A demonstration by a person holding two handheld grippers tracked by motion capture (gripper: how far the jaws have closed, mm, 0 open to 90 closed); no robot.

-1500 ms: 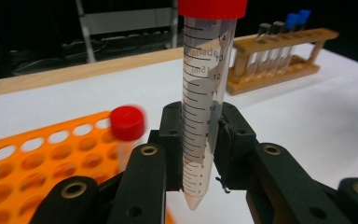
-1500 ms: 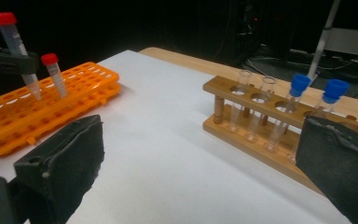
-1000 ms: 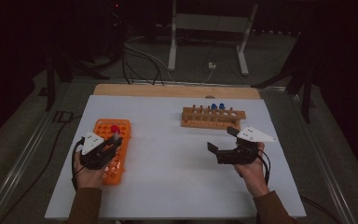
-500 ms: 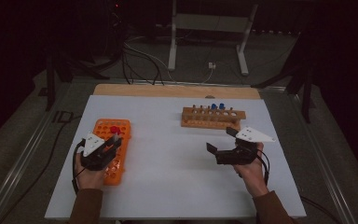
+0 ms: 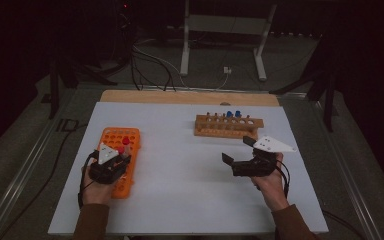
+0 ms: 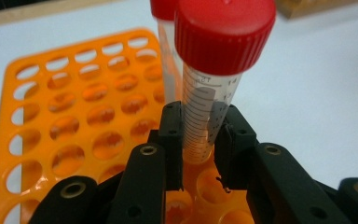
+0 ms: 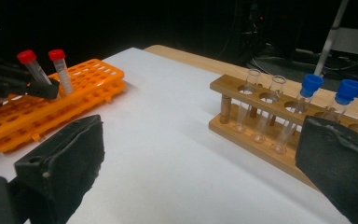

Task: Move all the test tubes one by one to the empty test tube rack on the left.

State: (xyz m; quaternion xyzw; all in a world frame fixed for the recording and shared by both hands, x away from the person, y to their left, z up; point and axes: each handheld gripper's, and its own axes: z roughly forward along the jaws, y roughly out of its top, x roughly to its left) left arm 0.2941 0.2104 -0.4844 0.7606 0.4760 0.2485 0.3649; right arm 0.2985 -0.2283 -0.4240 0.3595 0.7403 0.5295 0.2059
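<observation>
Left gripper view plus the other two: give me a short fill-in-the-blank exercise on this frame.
1. The left gripper grips a tube with a ___ cap.
2. That tube stands in the ___ rack.
3. The wooden rack holds two tubes with ___ caps.
4. The right gripper has its jaws ___.

Missing words: red; orange; blue; open

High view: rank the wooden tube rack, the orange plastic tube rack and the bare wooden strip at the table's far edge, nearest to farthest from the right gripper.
1. Wooden tube rack, just beyond the right gripper, holding blue-capped tubes.
2. Bare wooden strip, farther back along the table's far edge.
3. Orange plastic tube rack, across the white tabletop on the left, under the left gripper.
</observation>
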